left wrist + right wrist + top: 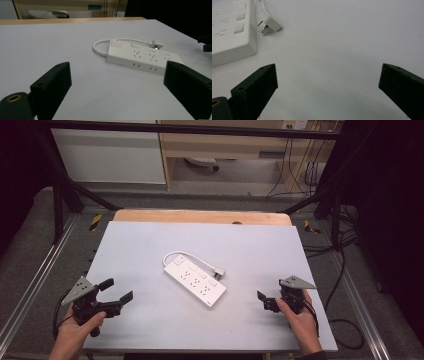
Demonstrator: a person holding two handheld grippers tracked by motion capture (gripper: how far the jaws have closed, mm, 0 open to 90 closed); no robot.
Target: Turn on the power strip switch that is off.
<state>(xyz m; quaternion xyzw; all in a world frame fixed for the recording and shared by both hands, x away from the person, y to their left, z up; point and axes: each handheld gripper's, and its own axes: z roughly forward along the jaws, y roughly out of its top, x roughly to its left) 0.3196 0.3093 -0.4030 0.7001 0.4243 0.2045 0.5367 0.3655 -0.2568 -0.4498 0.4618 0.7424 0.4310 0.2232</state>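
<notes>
White plastic power strip (195, 279) lies near the middle of our pale grey table (250, 250), its short cord (173, 255) looping round to a plug (218, 272) resting just beside its long edge. We can read no brand or lettering on it. Our left gripper (118, 292) hovers well apart on one side, jaws spread wide and holding nothing. Our right gripper (263, 300) does likewise on the other side.
</notes>
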